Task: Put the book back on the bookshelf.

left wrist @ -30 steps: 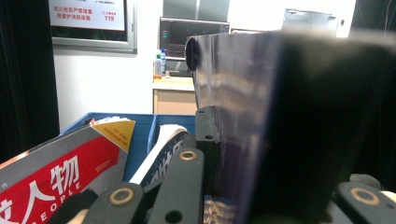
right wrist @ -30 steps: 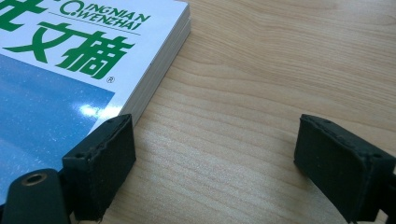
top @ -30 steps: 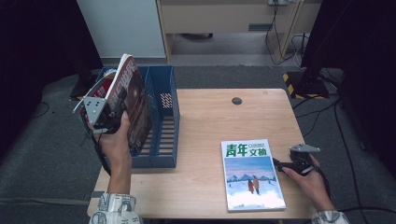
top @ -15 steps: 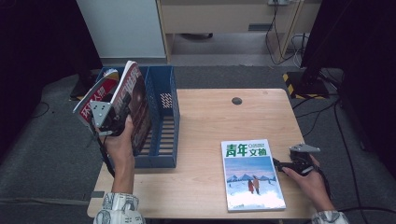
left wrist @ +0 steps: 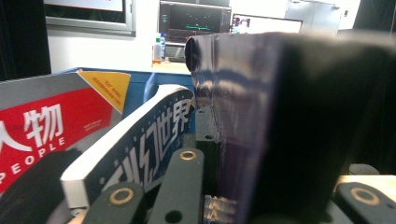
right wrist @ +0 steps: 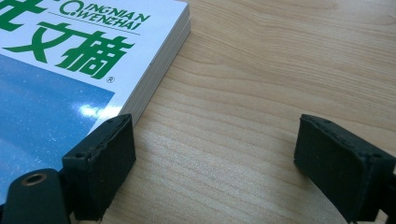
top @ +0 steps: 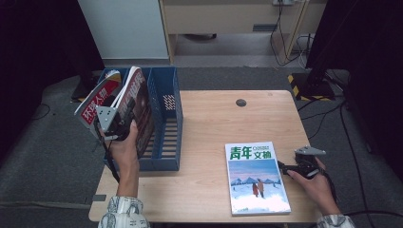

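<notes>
High view: a blue file rack (top: 166, 118) with upright compartments is seen at the left end of the wooden table (top: 214, 123). A red-covered magazine (top: 97, 102) leans in its leftmost part. A dark-covered magazine (top: 140, 107) is held upright over the rack's left compartments, clamped by the left gripper (top: 114, 118); whether its lower edge rests on the rack floor cannot be told. The left hand (top: 124, 147) is raised beside the rack, forearm rising from the table's near edge. A blue-and-white magazine (top: 256, 176) lies flat near the front right, and the right gripper (top: 290, 168) is laid low on the table just beside its right edge, in the right hand (top: 316, 183).

Left gripper view: the jaws are closed tightly on the dark magazine (left wrist: 261, 130). A white-edged magazine (left wrist: 140, 140) and the red one (left wrist: 42, 126) lean at the left, against the blue rack wall (left wrist: 140, 81).

Right gripper view: the jaws are spread wide with only bare tabletop (right wrist: 261, 70) between them. The left pad (right wrist: 100, 163) is seen just beside the flat magazine's (right wrist: 70, 70) edge.
</notes>
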`<state>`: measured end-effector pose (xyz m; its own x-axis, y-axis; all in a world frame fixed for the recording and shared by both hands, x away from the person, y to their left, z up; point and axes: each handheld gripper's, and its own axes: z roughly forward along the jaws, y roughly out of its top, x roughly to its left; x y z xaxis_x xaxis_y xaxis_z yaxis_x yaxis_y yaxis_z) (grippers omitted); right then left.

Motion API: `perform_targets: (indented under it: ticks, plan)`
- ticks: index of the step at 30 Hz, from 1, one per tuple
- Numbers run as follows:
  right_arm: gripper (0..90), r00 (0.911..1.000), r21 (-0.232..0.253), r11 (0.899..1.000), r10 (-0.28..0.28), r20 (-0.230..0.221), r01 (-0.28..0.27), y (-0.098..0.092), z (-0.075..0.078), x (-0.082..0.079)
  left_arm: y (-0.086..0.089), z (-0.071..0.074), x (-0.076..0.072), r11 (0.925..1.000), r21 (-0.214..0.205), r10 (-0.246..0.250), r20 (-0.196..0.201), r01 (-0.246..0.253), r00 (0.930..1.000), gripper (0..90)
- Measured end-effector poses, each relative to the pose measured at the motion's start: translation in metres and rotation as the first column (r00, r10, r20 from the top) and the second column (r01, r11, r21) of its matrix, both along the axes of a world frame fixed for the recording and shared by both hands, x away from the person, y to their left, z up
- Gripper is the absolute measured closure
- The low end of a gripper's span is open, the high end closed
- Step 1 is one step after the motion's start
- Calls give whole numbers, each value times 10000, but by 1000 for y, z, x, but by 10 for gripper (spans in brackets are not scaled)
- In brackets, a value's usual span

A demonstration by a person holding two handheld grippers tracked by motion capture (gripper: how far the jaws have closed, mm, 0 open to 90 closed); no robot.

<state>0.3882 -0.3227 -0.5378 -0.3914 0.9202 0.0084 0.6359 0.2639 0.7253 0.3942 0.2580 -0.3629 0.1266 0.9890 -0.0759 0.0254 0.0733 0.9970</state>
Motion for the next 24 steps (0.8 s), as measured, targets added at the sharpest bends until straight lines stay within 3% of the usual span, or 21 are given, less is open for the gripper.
perform_targets:
  ticks: [18,24]
  plan:
    - [127,10000,-4,10000,-37,-3,37,0,0,0,-8,-17,6,9999,112,-54,-265,57,9996,839]
    - [127,10000,-4,10000,-35,0,35,0,0,0,-6,-21,6,10000,-24,-27,-342,27,9994,839]
